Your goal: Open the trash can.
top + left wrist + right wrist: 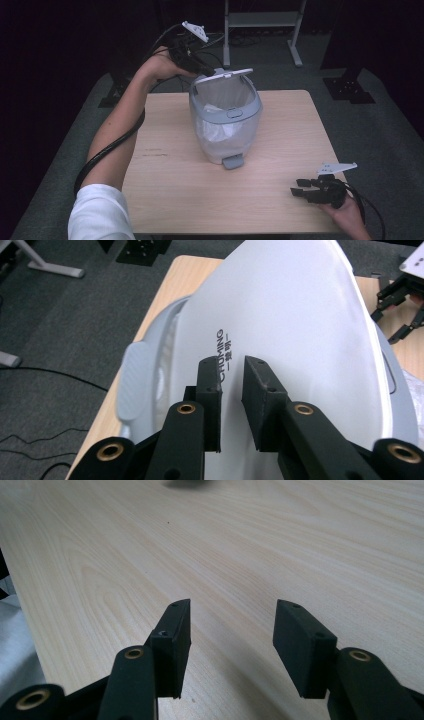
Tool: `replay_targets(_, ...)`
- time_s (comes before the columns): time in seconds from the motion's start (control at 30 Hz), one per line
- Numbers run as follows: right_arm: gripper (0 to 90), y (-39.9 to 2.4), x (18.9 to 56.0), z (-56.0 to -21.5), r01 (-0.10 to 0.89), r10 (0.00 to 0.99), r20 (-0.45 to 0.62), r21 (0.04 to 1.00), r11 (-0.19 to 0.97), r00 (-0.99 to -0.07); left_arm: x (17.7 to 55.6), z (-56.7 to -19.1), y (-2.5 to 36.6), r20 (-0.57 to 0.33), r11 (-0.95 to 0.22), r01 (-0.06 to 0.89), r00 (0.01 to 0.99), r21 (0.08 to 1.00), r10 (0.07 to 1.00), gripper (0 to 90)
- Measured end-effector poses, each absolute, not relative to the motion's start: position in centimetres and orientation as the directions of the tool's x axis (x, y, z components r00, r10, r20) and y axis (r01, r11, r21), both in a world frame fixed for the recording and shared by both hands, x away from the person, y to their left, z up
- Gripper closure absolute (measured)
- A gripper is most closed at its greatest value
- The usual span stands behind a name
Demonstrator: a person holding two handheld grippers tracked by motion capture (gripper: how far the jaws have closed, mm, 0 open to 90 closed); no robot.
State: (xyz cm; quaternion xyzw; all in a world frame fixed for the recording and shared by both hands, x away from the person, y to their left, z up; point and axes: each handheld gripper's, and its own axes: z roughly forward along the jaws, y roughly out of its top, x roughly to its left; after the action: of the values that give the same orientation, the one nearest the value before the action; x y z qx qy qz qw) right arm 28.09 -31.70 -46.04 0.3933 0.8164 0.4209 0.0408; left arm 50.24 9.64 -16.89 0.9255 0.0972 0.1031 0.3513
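Observation:
A grey pedal bin lined with a white bag stands in the middle of the wooden table, its pedal facing me. Its lid is raised. My left gripper reaches over from behind the bin to the lid's left end. In the left gripper view the jaws stand a narrow gap apart over the lid's white outer face, with nothing pinched between them. My right gripper rests low over the table's front right, open and empty.
A metal frame's legs stand on the grey carpet behind the table. Black stand bases sit at the back right and back left. The left gripper's cable hangs along the forearm past the table's left edge.

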Motion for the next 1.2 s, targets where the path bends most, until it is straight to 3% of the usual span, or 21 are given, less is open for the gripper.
replay_targets(1.2, 44.9, -31.3, 28.2, -46.0, 0.595, 0.691, 0.239, 0.73, 0.336, -0.682, 48.4, -20.8, 7.4, 0.048, -0.745, 0.128, 0.977, 0.654, 0.21, 60.5)
